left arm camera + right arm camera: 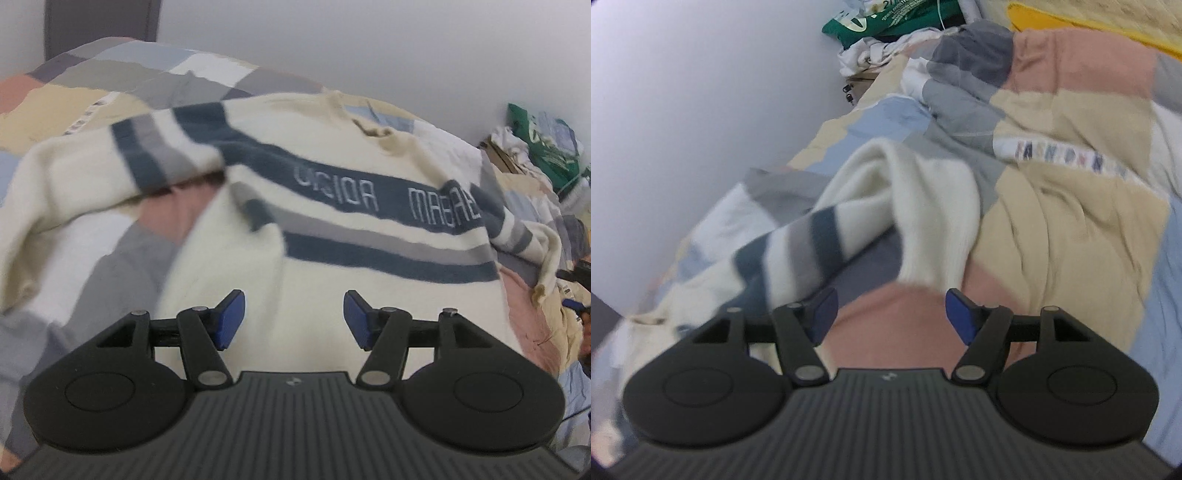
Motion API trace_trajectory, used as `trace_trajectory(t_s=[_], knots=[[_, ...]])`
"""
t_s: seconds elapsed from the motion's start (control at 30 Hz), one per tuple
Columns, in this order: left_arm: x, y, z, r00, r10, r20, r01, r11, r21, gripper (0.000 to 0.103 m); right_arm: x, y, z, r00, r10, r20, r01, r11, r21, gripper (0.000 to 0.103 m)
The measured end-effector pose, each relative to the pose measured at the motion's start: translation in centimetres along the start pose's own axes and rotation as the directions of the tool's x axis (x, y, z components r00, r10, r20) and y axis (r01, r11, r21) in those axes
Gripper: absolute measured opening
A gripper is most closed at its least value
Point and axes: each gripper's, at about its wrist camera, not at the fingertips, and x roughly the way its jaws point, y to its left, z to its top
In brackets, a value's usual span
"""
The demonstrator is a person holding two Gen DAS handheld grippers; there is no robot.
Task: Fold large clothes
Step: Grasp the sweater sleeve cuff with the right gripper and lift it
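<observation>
A cream sweater (332,177) with navy and grey stripes lies spread on a patchwork quilt (110,85), its navy chest band bearing white lettering. The left gripper (293,317) hangs over the sweater's lower body, its blue pads (231,319) apart with nothing between them. In the right wrist view, one striped sleeve (849,221) lies bunched and doubled over on the quilt (1071,206). The right gripper (890,315) is above a pink patch just beside the sleeve's cuff end, jaws apart and empty. A green bag (886,18) sits among clutter by the wall (701,92).
</observation>
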Motion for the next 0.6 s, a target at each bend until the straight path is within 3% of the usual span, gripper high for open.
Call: trace_trajectory(t_s=[0.27,0.33,0.37,0.4,0.6], knots=[[5.3,-0.7,0.4,0.999,0.009,-0.042,-0.008,0.999,0.037,0.065,8.8,-0.9,1.7,0.994,-0.111,0.025,0.114,0.981,-0.154,0.064],[6.4,-0.5,0.7,0.998,0.009,-0.055,-0.007,0.999,0.034,0.065,9.9,-1.5,2.4,0.989,-0.141,0.05,0.148,0.972,-0.184,0.048],[6.7,-0.4,0.9,0.998,0.006,-0.06,-0.004,0.999,0.031,0.065,10.1,-1.9,2.9,0.985,-0.155,0.071,0.166,0.969,-0.181,0.028],[7.0,-0.3,1.0,0.998,0.001,-0.063,0.0,1.0,0.027,0.065,10.0,-2.4,3.5,0.98,-0.169,0.103,0.185,0.967,-0.172,0.016],[8.2,0.4,2.0,0.997,-0.017,-0.07,0.017,1.0,-0.002,0.065,7.4,-4.4,9.0,0.931,-0.24,0.276,0.299,0.934,-0.195,0.01]])
